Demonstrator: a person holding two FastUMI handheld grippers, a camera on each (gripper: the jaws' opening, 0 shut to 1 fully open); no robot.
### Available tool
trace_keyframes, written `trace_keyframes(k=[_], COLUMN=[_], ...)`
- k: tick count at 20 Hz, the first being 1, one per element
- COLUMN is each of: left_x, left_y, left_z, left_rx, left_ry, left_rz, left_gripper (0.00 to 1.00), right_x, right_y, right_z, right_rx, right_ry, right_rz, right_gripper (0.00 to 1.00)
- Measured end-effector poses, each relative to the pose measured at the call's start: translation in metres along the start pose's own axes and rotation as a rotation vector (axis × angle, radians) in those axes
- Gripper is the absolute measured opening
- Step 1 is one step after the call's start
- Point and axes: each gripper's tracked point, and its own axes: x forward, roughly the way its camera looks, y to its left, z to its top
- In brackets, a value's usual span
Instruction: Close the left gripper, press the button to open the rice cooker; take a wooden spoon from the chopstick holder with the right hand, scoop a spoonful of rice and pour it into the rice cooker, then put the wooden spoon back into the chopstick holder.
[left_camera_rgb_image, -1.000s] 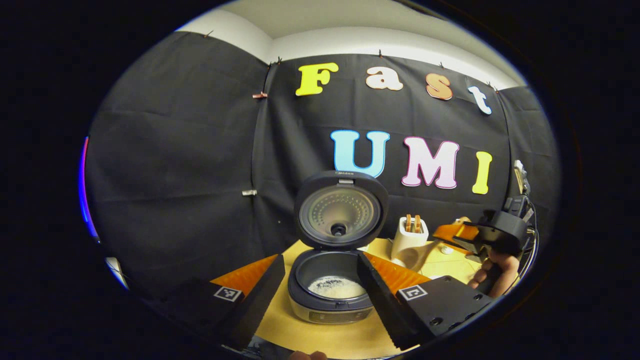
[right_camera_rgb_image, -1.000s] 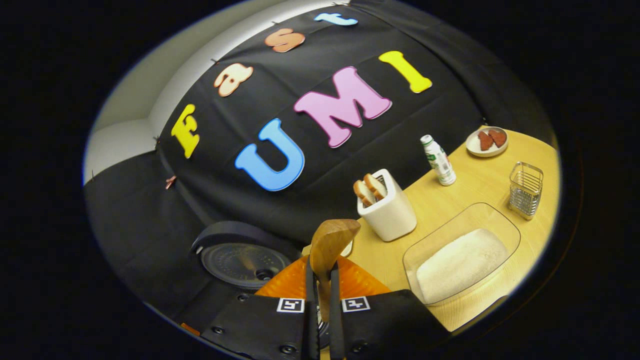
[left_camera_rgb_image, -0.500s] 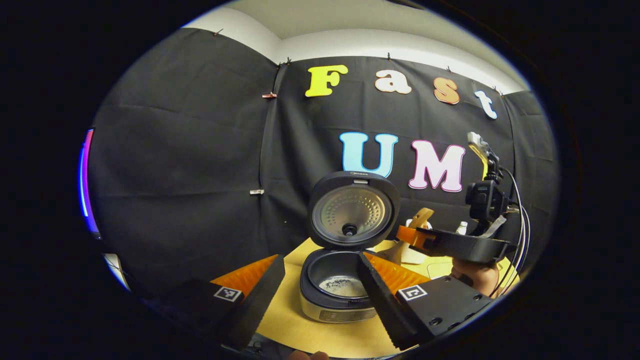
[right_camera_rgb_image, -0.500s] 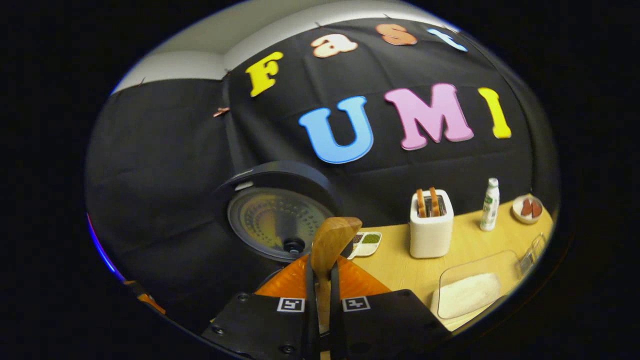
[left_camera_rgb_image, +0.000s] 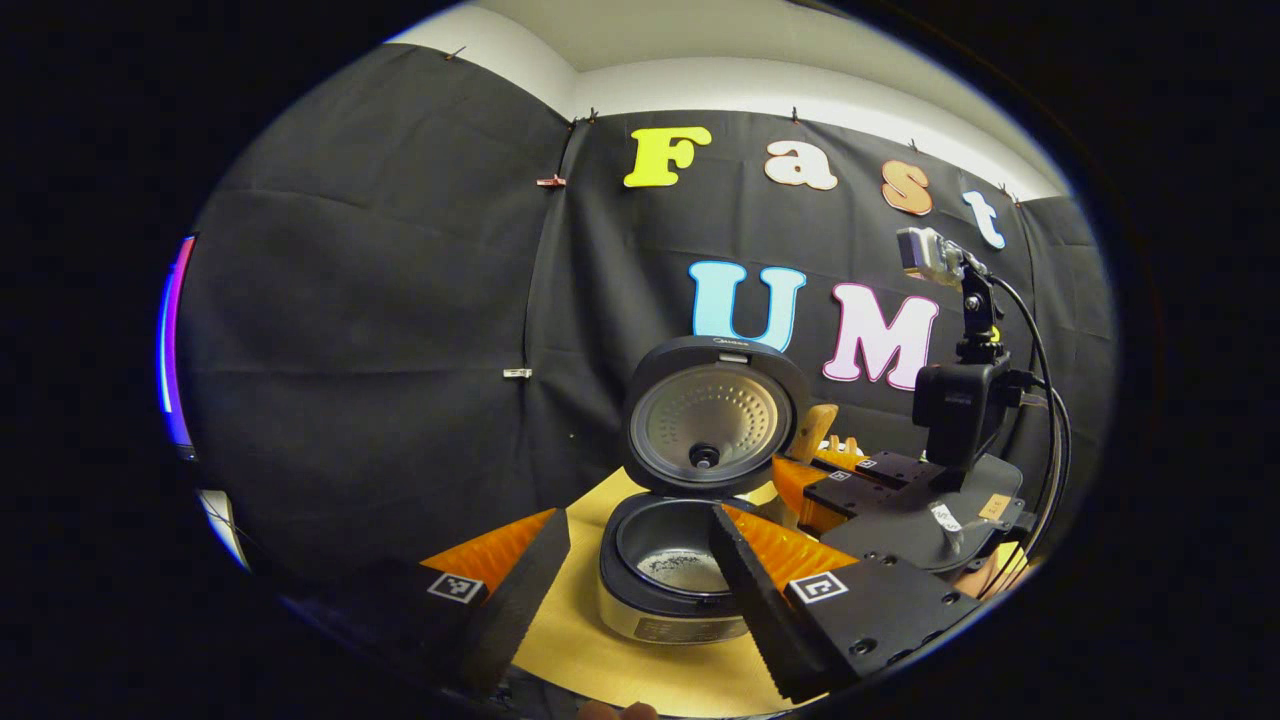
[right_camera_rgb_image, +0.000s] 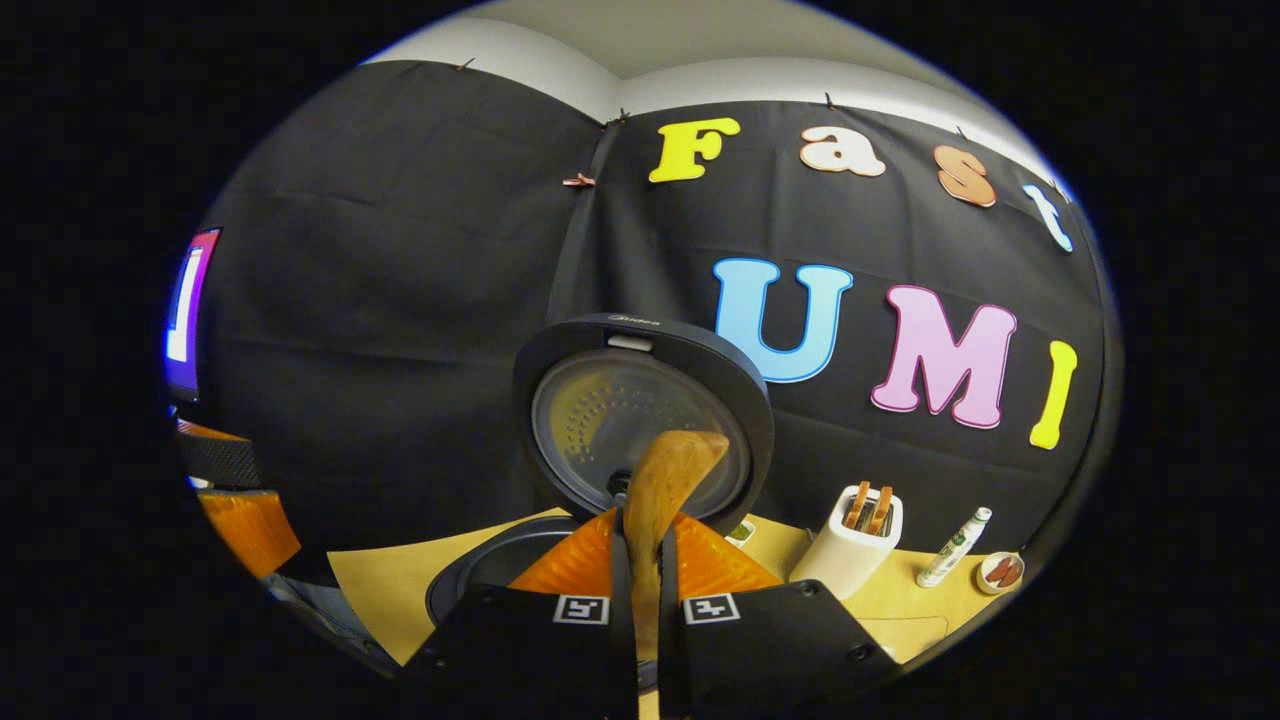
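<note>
The wooden spoon (right_camera_rgb_image: 665, 480) stands upright, clamped between the two fingers of the right gripper (right_camera_rgb_image: 640, 600), just in front of the open rice cooker (left_camera_rgb_image: 675, 560) on the table (left_camera_rgb_image: 640, 665). The left gripper (left_camera_rgb_image: 625, 580) has its fingers spread wide, holding nothing.

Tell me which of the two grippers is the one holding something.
The right gripper: its fingers are shut on the wooden spoon, whose bowl stands up before the rice cooker lid. The left gripper is spread wide and holds nothing.
</note>
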Motion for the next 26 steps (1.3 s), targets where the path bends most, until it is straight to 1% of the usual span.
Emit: trace_keyframes(k=[1,2,3,5,6,7,8,9,10,11,12,13,14,15,17,18,19,20,21,22,23,26], left_x=[0.0,-0.001,0.0,0.001,0.001,0.002,0.002,0.003,0.004,0.006,0.008,0.01,0.011,0.012,0.014,0.015,0.018,0.021,0.023,0.026,0.027,0.029], left_y=[-0.002,-0.002,-0.003,-0.004,-0.005,-0.006,-0.008,-0.009,-0.01,-0.012,-0.015,-0.02,-0.026,-0.032,-0.045,-0.057,-0.067,-0.075,-0.085,-0.095,-0.104,-0.123], left_z=[-0.001,-0.001,-0.001,-0.001,-0.002,-0.002,-0.003,-0.003,-0.004,-0.004,-0.006,-0.006,-0.006,-0.001,0.006,0.007,0.008,0.01,0.011,0.011,0.012,0.012], left_rx=[-0.001,0.0,0.0,-0.001,-0.002,-0.003,-0.002,0.002,0.007,0.014,0.017,0.018,0.018,0.022,0.032,0.039,0.054,0.069,0.074,0.073,0.068,0.076], left_ry=[0.003,0.002,0.001,0.001,0.002,0.004,0.006,0.006,0.006,0.007,0.013,0.022,0.024,0.012,-0.011,-0.015,-0.021,-0.023,-0.026,-0.027,-0.031,-0.036], left_rz=[-0.002,-0.004,-0.005,-0.006,-0.006,-0.008,-0.008,-0.009,-0.011,-0.009,-0.009,-0.014,-0.02,-0.027,-0.041,-0.056,-0.066,-0.072,-0.083,-0.094,-0.101,-0.099], left_gripper=[0.95,0.92,0.95,0.95,0.95,0.95,0.92,0.95,0.95,0.95,0.95,0.95,0.92,0.95,0.95,0.92,0.92,0.95,0.95,0.95,0.95,0.95], right_x=[-0.002,-0.003,-0.002,-0.004,-0.006,-0.008,-0.01,-0.017,-0.02,-0.024,-0.027,-0.027,-0.029,-0.035,-0.052,-0.061,-0.07,-0.079,-0.088,-0.098,-0.108,-0.138], right_y=[0.002,0.002,-0.001,-0.008,-0.013,-0.019,-0.026,-0.033,-0.044,-0.055,-0.069,-0.087,-0.1,-0.113,-0.142,-0.158,-0.176,-0.193,-0.211,-0.23,-0.25,-0.314], right_z=[0.0,0.001,0.0,-0.002,-0.003,-0.005,-0.007,-0.009,-0.01,-0.013,-0.015,-0.01,-0.006,-0.004,-0.01,-0.014,-0.02,-0.025,-0.031,-0.037,-0.043,-0.064], right_rx=[-0.028,-0.051,-0.061,-0.036,0.021,0.102,0.204,0.309,0.407,0.472,0.499,0.499,0.485,0.469,0.448,0.445,0.442,0.443,0.443,0.443,0.435,0.388], right_ry=[-0.002,-0.002,-0.002,0.004,0.006,0.002,0.001,0.007,0.009,0.015,0.012,0.002,-0.007,-0.013,-0.017,-0.016,-0.012,-0.004,0.004,0.01,0.017,0.043], right_rz=[0.008,0.013,0.018,0.013,0.002,-0.014,-0.033,-0.058,-0.086,-0.119,-0.147,-0.171,-0.189,-0.205,-0.248,-0.273,-0.301,-0.327,-0.355,-0.383,-0.41,-0.492], right_gripper=[0.12,0.12,0.12,0.12,0.12,0.13,0.12,0.12,0.12,0.12,0.12,0.12,0.12,0.12,0.12,0.12,0.12,0.12,0.12,0.17,0.12,0.12])
